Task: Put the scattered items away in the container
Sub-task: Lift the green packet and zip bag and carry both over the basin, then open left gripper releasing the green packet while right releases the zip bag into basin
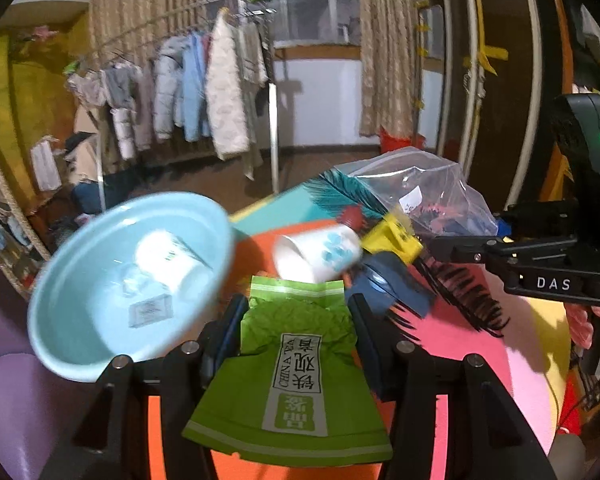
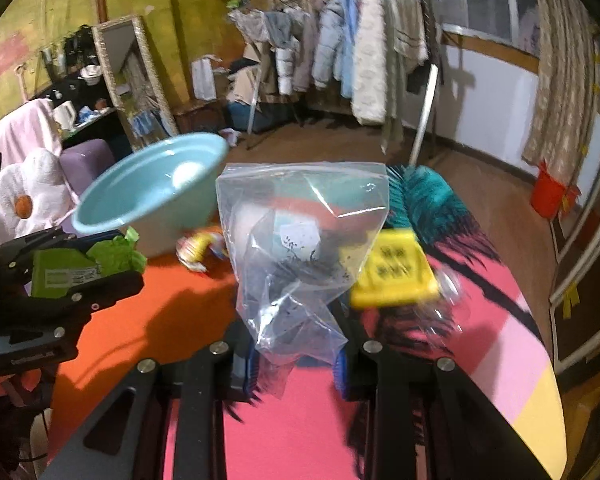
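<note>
From the left wrist view, the left gripper (image 1: 296, 328) has its jaws clamped on one crinkled green foil tea packet (image 1: 296, 364) printed "CHINA TEA", which fills the gap between the two fingers. Beyond the jaws and to their left sits one round light-blue plastic basin (image 1: 80, 312), with one white paper cup (image 1: 168, 260) and one small flat sachet (image 1: 150, 311) lying inside. Straight ahead of the fingertips, a second white cup with blue spots (image 1: 320, 254) lies on its side on the multicoloured tablecloth (image 1: 480, 360). To the right of the jaws, the right gripper (image 1: 440, 248) reaches in sideways with one clear plastic zip bag (image 1: 428, 192); one yellow packet (image 1: 392, 236) sits beside it.

From the right wrist view, the right gripper (image 2: 296, 356) pinches the lower corner of the clear bag (image 2: 300, 240), which stands up between the jaws. The basin (image 2: 112, 216) is ahead and left, the yellow packet (image 2: 392, 268) just ahead and right, and the left gripper (image 2: 96, 268) with the tea packet (image 2: 72, 268) is far left.
</note>
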### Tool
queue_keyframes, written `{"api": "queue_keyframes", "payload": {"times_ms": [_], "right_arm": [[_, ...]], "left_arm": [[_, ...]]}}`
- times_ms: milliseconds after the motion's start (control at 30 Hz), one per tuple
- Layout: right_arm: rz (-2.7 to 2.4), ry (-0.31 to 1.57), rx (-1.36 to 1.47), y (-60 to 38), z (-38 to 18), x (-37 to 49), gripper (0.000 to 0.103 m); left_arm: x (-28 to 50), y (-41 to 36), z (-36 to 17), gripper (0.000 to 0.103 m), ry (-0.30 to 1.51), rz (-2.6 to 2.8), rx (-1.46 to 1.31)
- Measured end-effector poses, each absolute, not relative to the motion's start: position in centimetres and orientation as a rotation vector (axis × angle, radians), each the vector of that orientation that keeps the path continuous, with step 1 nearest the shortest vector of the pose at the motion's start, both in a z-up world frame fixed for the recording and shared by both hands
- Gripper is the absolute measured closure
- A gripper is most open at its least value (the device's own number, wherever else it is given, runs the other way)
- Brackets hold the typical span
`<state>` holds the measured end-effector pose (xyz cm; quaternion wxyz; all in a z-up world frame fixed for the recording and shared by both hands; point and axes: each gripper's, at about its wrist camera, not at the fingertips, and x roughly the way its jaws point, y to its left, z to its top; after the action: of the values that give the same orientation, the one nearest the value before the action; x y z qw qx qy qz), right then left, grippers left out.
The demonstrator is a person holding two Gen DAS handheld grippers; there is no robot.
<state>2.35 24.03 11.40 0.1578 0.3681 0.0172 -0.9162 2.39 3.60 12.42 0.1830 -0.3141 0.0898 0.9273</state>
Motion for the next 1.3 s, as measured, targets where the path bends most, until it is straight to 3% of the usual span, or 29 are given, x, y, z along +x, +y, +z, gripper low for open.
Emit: {"api": "queue_keyframes", "payload": {"times_ms": [633,1300], "right_arm": [[-2.457,0.057,0.907,9.3,16.6,-1.6,0.072],[-2.354,-0.009,1.106,2.1,13.4,-12.4,0.072]], "left_arm": [[-1.3,-8.5,14.3,0.047,0.141,2.857,-0.878],[-7.9,-11.5,11.8,0.047,0.051,2.900,-1.016]]}}
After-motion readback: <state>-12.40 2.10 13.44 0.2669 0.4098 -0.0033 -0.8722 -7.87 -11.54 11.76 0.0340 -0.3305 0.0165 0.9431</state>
